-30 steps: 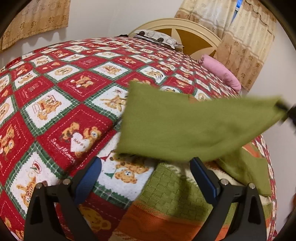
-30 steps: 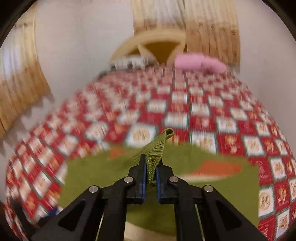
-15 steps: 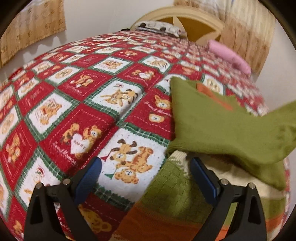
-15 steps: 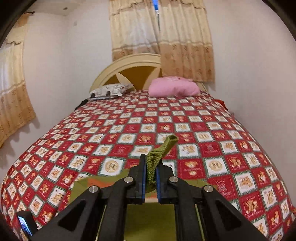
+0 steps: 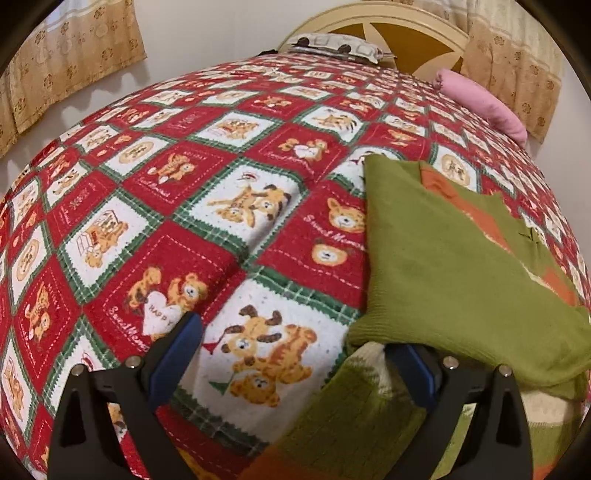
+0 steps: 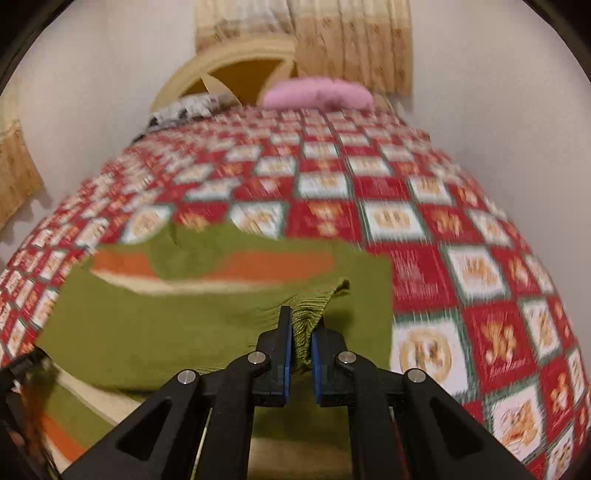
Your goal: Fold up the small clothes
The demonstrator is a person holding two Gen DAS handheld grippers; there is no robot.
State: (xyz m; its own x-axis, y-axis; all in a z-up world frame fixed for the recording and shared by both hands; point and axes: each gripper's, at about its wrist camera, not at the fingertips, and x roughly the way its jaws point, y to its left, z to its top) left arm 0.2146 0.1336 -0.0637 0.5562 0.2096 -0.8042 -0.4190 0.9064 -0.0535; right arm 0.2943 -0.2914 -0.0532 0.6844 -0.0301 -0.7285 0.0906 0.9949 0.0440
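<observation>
Sweater (image 6: 184, 325) cuff pinched in right claw (image 6: 301, 350); left claw (image 5: 295, 354) spread, beside hem

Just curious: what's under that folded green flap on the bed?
Under the green flap lies the rest of the sweater, its cream, orange and green bands peeking out; the middle is covered.

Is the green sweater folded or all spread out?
Partly folded: the green sweater has one sleeve laid across its body.

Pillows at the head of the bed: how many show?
2. A pink pillow lies at the far right by the curtain; a grey patterned pillow lies left of it against the headboard. Nothing in the frames suggests more, though the blanket's rise could hide some.
</observation>
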